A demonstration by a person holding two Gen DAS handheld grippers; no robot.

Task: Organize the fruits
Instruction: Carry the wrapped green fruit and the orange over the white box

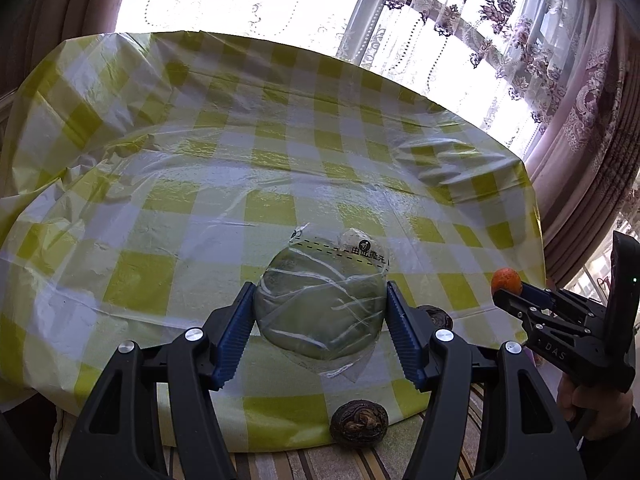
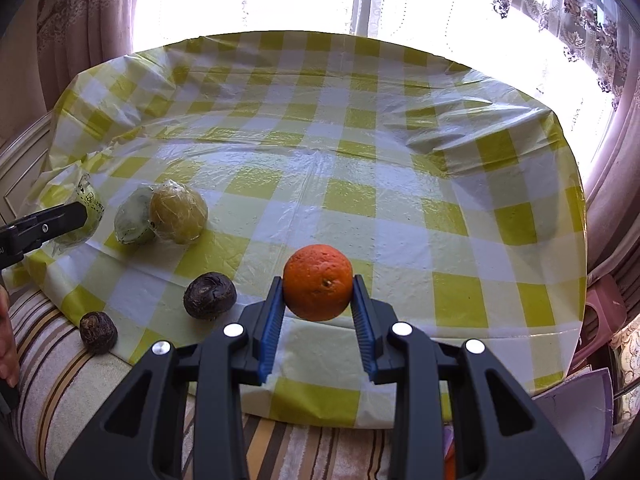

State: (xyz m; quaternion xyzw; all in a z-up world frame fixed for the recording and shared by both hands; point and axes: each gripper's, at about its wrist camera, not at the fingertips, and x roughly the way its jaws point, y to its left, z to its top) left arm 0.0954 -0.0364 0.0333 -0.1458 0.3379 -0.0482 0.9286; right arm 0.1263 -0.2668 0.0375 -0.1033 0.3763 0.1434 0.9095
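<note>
My left gripper (image 1: 320,300) is shut on a green fruit in clear plastic wrap (image 1: 320,308), held above the near edge of the table. My right gripper (image 2: 319,284) is shut on an orange (image 2: 318,282), held above the table's front edge; it shows at the right of the left wrist view (image 1: 506,280). Two wrapped fruits, one green (image 2: 134,216) and one yellow (image 2: 179,212), lie together at the left. A dark wrinkled passion fruit (image 2: 209,295) lies near the front edge. Another (image 2: 98,332) sits just off the cloth on the striped cushion.
The table has a yellow and white checked plastic cloth (image 2: 360,152), wrinkled at the far corners. A striped cushion (image 2: 60,380) lies in front of it. Curtains and a bright window stand behind. A pink stool (image 2: 604,308) is at the right.
</note>
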